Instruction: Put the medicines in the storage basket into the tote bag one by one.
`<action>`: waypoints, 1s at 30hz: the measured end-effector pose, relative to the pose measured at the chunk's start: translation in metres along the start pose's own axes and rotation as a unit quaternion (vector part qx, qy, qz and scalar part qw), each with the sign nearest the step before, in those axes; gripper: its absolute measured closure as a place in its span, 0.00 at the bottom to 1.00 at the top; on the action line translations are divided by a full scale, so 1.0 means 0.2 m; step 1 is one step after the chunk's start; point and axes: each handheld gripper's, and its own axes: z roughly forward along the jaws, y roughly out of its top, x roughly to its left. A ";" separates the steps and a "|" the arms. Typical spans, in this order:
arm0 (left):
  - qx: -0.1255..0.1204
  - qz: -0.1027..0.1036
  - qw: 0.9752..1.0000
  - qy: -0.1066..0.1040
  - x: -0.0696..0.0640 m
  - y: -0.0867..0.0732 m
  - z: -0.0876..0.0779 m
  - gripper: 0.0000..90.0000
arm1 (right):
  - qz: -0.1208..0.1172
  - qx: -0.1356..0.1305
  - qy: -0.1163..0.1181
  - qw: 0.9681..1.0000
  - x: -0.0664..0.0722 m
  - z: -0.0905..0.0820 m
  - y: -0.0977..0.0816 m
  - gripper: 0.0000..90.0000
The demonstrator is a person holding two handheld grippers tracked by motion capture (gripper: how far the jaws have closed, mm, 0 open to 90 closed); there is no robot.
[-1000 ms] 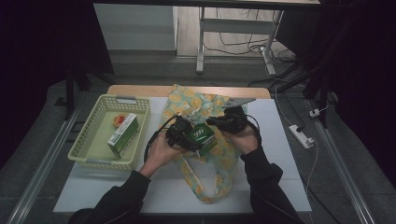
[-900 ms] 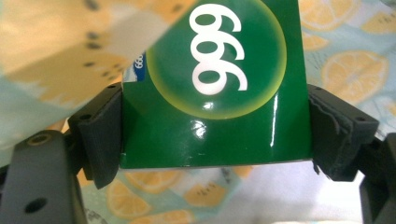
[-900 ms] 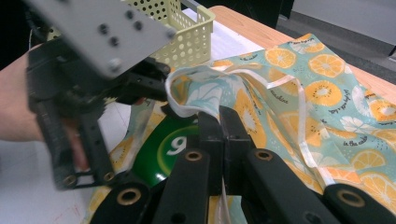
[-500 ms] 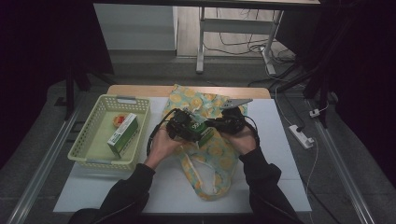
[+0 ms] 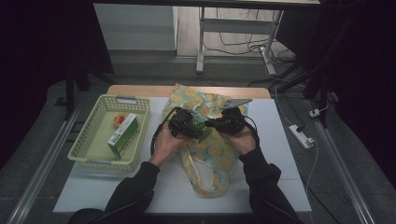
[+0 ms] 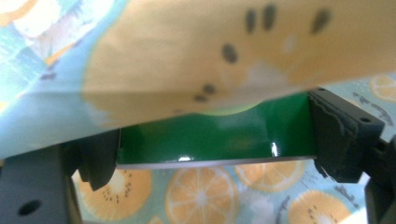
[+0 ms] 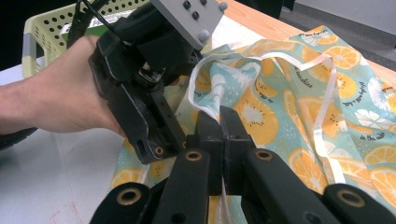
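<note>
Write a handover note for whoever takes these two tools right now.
Left tool: shut on a green box, held at the mouth of the fruit-print bag with a fold of cloth draped over it.
Right tool: jaws shut on the bag's edge, holding it up.
Yellow basket, left of the bag: a green-and-white carton and a small red-orange item lie inside.
Done: green box brought to the bag.
Left, probably: push it in, release, then bag the basket items.

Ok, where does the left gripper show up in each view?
High view: left gripper at centre, beside the right gripper.
Left gripper view: its jaws at the bottom corners, clamping a green box.
Right gripper view: upper left, in a hand.
Shared landmark: the fruit-print bag.
</note>
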 end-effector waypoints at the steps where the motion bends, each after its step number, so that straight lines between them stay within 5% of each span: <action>1: -0.001 0.001 1.000 0.003 0.00 0.00 0.00 0.16 | 0.000 0.001 0.000 1.000 0.00 0.00 0.00 0.99; 11: -0.010 0.011 1.000 -0.001 -0.03 -0.02 -0.09 0.09 | 0.003 -0.004 -0.002 1.000 -0.02 -0.01 0.00 0.99; 18: -0.034 0.013 0.998 -0.057 -0.04 -0.08 -0.19 0.04 | 0.004 -0.005 -0.003 1.000 -0.02 -0.02 0.00 0.99; 30: -0.067 0.015 0.993 -0.095 -0.03 -0.22 -0.34 0.00 | 0.005 -0.003 -0.004 1.000 -0.03 -0.02 -0.01 0.99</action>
